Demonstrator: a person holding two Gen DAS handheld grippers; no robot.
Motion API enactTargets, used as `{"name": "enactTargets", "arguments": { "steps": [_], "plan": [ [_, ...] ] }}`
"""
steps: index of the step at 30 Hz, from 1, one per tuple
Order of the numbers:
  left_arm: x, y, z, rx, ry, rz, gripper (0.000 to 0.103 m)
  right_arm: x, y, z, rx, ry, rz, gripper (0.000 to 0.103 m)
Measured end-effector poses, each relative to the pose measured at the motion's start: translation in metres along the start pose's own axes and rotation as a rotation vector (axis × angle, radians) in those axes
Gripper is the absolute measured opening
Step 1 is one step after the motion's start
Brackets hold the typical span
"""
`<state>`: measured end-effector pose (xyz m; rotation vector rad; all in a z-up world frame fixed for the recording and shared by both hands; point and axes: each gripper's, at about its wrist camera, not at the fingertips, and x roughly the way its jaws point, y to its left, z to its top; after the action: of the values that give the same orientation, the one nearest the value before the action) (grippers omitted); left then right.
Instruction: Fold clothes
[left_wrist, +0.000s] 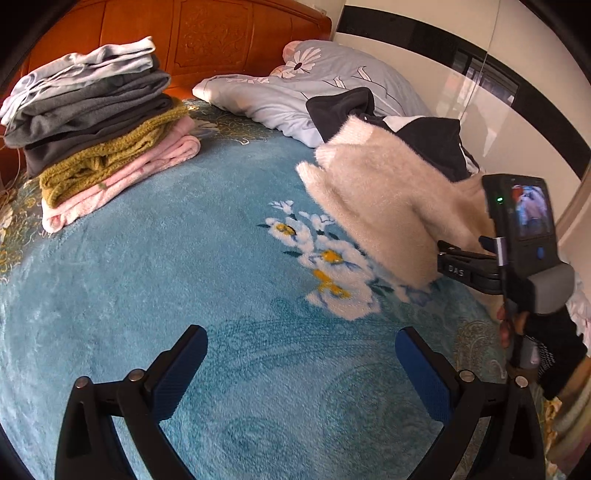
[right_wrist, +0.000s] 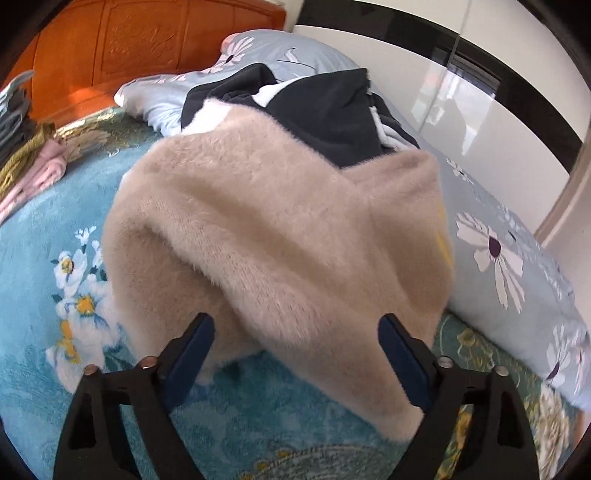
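Observation:
A fluffy cream sweater (right_wrist: 280, 229) lies crumpled on the blue floral blanket (left_wrist: 184, 266), partly on top of a dark navy garment (right_wrist: 332, 110). It also shows in the left wrist view (left_wrist: 376, 199) at the right. My right gripper (right_wrist: 297, 332) is open, its fingers on either side of the sweater's near edge, not closed on it. In the left wrist view the right gripper (left_wrist: 443, 254) sits against the sweater. My left gripper (left_wrist: 301, 343) is open and empty above the bare blanket, left of the sweater.
A stack of folded clothes (left_wrist: 96, 122) stands at the back left by the wooden headboard (left_wrist: 229, 37). A light blue floral duvet (right_wrist: 498, 240) lies along the right side, by a white wall.

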<state>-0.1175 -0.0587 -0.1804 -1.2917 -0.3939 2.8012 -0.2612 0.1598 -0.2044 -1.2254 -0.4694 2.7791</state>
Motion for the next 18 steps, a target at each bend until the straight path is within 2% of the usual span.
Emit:
{"name": "enactTargets", "arguments": {
  "steps": [1, 2, 5, 6, 10, 15, 18],
  "plan": [
    [-0.006, 0.003, -0.001, -0.020, -0.002, -0.005, 0.103, 0.007, 0.005, 0.005, -0.047, 0.018, -0.024, 0.072],
    [-0.012, 0.007, -0.002, -0.037, -0.005, -0.011, 0.103, 0.014, 0.009, 0.008, -0.087, 0.034, -0.038, 0.070],
    [-0.032, 0.023, -0.005, -0.093, -0.021, 0.010, 0.103, 0.026, 0.013, 0.016, -0.143, 0.098, -0.040, 0.050],
    [-0.040, 0.028, -0.006, -0.119, -0.027, 0.009, 0.102, 0.025, 0.011, 0.020, -0.135, 0.113, -0.026, 0.041],
    [-0.066, 0.047, -0.007, -0.206, -0.035, -0.006, 0.102, 0.009, -0.007, 0.034, -0.056, 0.115, -0.007, 0.021],
    [-0.100, 0.051, -0.004, -0.237, -0.061, -0.031, 0.102, -0.032, -0.033, 0.054, 0.006, 0.063, 0.002, 0.017],
    [-0.126, 0.050, -0.001, -0.249, -0.092, -0.047, 0.102, -0.067, -0.041, 0.060, 0.004, 0.003, -0.009, 0.015]
  ]
}}
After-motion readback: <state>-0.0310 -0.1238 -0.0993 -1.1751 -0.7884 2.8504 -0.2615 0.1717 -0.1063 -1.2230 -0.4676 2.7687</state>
